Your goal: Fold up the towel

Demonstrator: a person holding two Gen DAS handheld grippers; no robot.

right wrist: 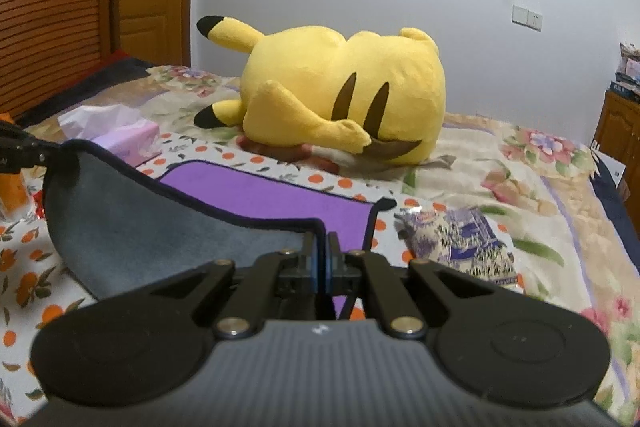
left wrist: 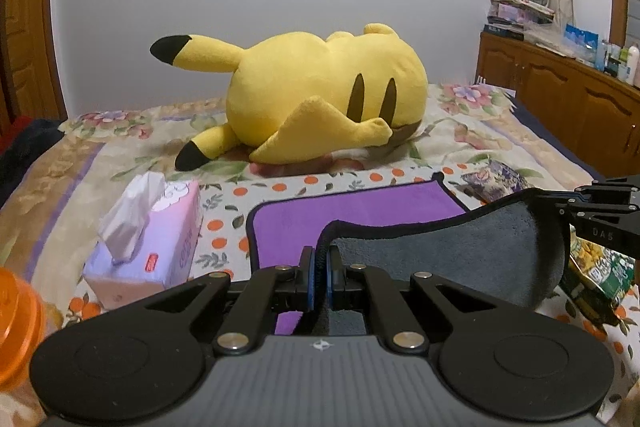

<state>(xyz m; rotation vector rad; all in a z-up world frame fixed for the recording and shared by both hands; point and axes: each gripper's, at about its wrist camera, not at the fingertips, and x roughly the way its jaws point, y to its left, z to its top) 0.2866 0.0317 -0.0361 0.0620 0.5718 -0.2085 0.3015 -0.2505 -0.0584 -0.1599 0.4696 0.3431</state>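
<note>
Left hand-held gripper (left wrist: 320, 269) is closed on the dark piped hem of the towel (left wrist: 460, 251), the blue pads pinching one near corner. Right hand-held gripper (right wrist: 321, 255) is likewise clamped on the other near corner, the hem being caught between its pads. Between the two, the near edge is held lifted above the bed (left wrist: 472, 139), so that the grey underside is turned up and sags in a shallow curve, while the purple face of the far half lies flat on the orange-dotted cover.

In the left wrist view, a pink tissue box (left wrist: 152, 231) is seen at nine o'clock of the towel, just beside its left edge, and a green snack packet (left wrist: 600, 267) at three o'clock, near the raised flap. In the right wrist view, a purple printed packet (right wrist: 460, 239) lies at three o'clock, close to the far right corner. A yellow plush toy (left wrist: 320, 99) rests at twelve o'clock, well apart.

The first fold is judged to be under way. Several risks are judged likely: only hem is held, so a corner could be lost if tension rises; uneven travel of the two sides would leave the edges skewed; the sagging middle could bunch into a crease; and the tissue box or packets could be dragged by a low sweep.
</note>
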